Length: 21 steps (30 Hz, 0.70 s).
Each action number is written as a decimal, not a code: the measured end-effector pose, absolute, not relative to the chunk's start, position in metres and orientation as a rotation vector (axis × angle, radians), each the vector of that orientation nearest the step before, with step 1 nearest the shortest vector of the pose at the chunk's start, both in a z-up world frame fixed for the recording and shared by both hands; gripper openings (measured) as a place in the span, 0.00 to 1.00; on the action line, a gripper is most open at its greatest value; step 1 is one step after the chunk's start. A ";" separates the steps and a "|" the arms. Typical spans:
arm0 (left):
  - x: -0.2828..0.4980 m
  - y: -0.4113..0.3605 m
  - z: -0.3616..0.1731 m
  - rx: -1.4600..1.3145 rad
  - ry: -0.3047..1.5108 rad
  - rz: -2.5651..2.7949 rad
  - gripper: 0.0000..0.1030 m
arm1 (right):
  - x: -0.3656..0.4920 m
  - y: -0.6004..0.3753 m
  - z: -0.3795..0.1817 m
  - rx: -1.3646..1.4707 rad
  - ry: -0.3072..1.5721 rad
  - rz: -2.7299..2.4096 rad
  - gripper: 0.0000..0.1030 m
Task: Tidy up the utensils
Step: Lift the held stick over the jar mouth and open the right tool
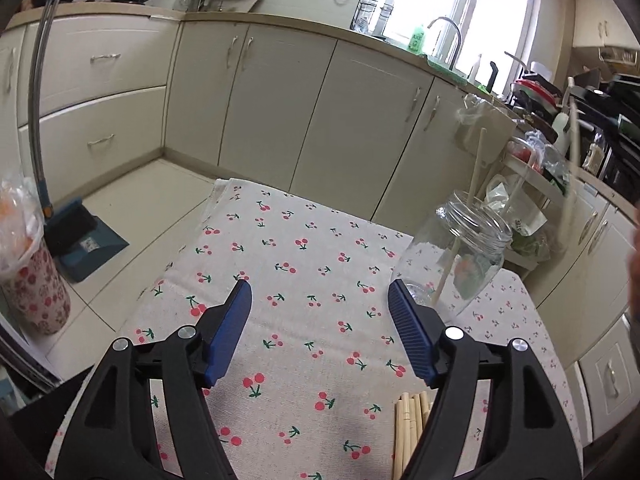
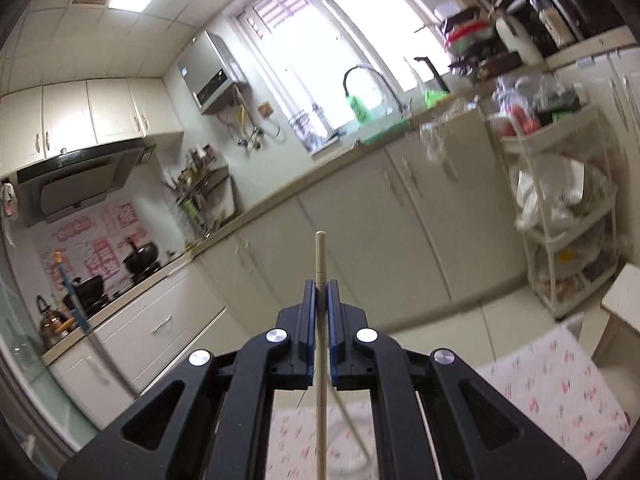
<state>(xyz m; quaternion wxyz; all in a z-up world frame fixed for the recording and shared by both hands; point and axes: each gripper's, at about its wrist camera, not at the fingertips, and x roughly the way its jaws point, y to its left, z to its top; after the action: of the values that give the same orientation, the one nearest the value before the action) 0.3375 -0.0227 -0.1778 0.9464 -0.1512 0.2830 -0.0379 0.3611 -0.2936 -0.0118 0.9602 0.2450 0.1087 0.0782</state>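
A clear glass jar (image 1: 460, 256) stands on the cherry-print cloth (image 1: 300, 240), with one pale chopstick (image 1: 466, 216) leaning inside it. Several more chopsticks (image 1: 408, 432) lie bundled on the cloth, partly hidden by my left gripper's right finger. My left gripper (image 1: 319, 286) is open above the cloth, left of the jar, with nothing between its blue pads. My right gripper (image 2: 320, 286) is shut on a single chopstick (image 2: 320, 256) that stands upright through the jaws, raised high over the table. That chopstick shows as a blurred stick (image 1: 570, 176) in the left wrist view.
Cream kitchen cabinets (image 1: 280, 96) run behind the table. A broom and blue dustpan (image 1: 80, 236) stand on the floor at the left, near a floral cup (image 1: 32, 288). A white shelf rack (image 2: 560, 216) with bags stands at the right beside the sink counter (image 2: 376, 132).
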 end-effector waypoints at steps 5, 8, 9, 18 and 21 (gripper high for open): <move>0.338 -0.020 -0.180 -0.325 0.582 -0.084 0.67 | 0.389 -0.282 -0.019 0.449 0.172 0.074 0.06; 0.340 -0.020 -0.181 -0.331 0.586 -0.088 0.69 | 0.402 -0.274 -0.032 0.414 0.178 0.042 0.06; 0.341 -0.020 -0.181 -0.333 0.587 -0.088 0.70 | 0.405 -0.272 -0.036 0.406 0.187 0.041 0.06; 0.343 -0.021 -0.181 -0.343 0.593 -0.088 0.73 | 0.400 -0.262 -0.076 0.335 0.302 0.078 0.06; 0.344 -0.021 -0.182 -0.345 0.598 -0.086 0.74 | 0.394 -0.255 -0.087 0.309 0.353 0.100 0.06</move>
<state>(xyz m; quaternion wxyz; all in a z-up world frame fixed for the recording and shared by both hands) 0.3437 -0.0210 -0.1817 0.9401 -0.1693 0.2929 -0.0423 0.3943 -0.2552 -0.0866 0.9714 0.1529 0.1748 0.0494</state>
